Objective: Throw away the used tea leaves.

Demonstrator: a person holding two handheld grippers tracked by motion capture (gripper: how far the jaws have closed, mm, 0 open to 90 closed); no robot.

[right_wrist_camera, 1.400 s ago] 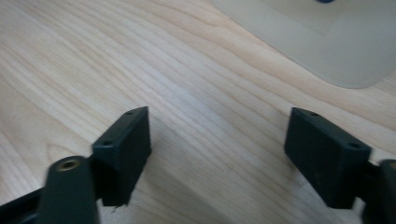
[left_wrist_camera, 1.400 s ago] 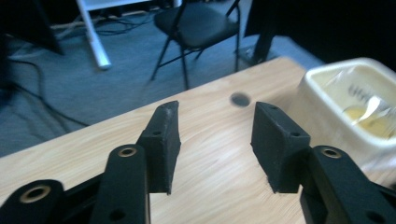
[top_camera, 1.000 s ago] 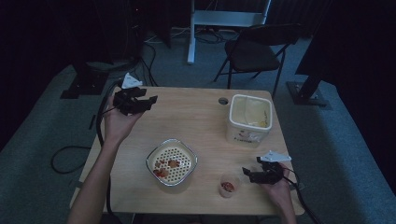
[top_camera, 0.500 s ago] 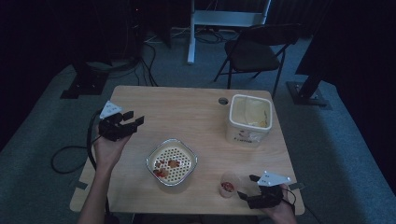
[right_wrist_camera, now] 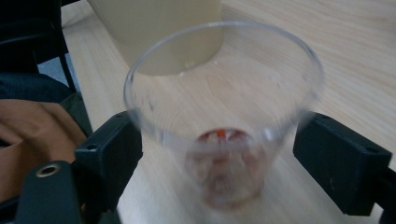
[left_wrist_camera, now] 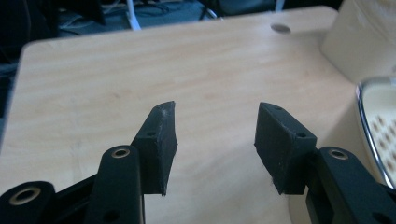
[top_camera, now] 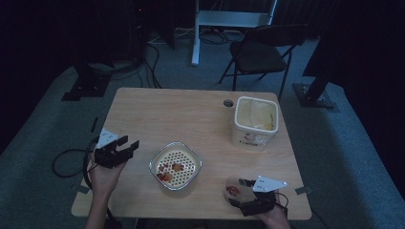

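Dim room, carpeted floor, folding chair (top_camera: 260, 50) beyond the wooden tabletop (top_camera: 191, 114). Right tongs (top_camera: 243, 191) seen at approx 5 o'clock on the tabletop near the front edge, clamped on a clear plastic cup (top_camera: 235, 188); in the right gripper view the cup (right_wrist_camera: 224, 112) sits between the jaws, both touching its walls, w/ a small reddish residue at the bottom. Cup looks blurred there, so it is prob. in motion. Left tongs (top_camera: 125, 145) held at approx 8 o'clock, by the left edge; jaws spread wide, nothing between them, as seen in the left gripper view (left_wrist_camera: 215, 135).

Progress, judged: red bits already lie in the perforated strainer bowl (top_camera: 175, 165) at centre-front, so a pour appears mostly done; little is left in the cup. Remaining: cup to be emptied fully or set down.

Others: cream tub (top_camera: 255, 121) at approx 2 o'clock, open-topped, well apart from the cup. Cable hole (top_camera: 228, 102) beside the tub. No obstacle is seen between cup and strainer bowl.
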